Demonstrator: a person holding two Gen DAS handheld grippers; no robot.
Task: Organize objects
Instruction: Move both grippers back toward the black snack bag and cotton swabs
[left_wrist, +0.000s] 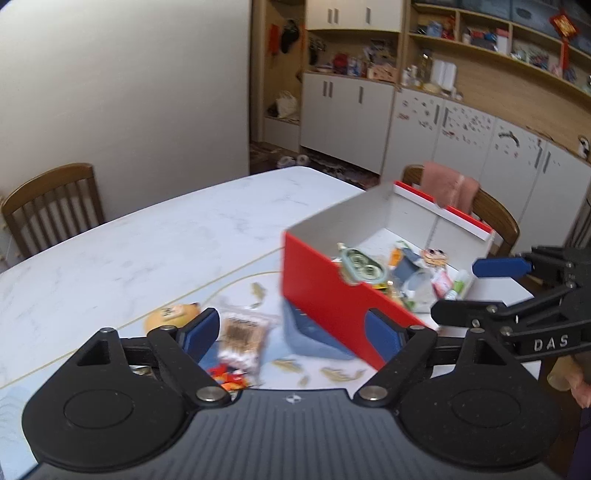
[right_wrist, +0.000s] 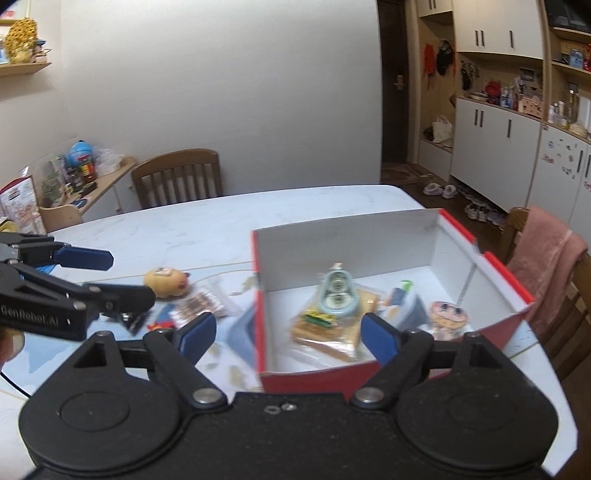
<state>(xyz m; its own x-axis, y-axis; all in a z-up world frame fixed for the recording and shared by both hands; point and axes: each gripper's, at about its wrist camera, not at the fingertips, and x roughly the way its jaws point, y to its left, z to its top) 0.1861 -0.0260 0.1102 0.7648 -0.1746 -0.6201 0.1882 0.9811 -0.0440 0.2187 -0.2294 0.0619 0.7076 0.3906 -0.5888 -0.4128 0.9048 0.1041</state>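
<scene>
On the marble bench (right_wrist: 207, 221), an orange plush (right_wrist: 167, 281) and a snack packet (right_wrist: 201, 306) lie at nine o'clock of the red box (right_wrist: 509, 284), already partly filled. Left tongs (left_wrist: 295, 334) and right tongs (right_wrist: 289, 334) hover spread, empty; sorting looks roughly half done.

Marble table (right_wrist: 229, 218) w/ red box (right_wrist: 369, 376), snacks (right_wrist: 166, 282)

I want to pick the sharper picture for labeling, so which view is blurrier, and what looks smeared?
Left wrist view: blurrier, the red box and snack packet are smeared. Right wrist view: milder blur on the box's contents, the round plush still readable. Both bend straight edges, fisheye.
</scene>
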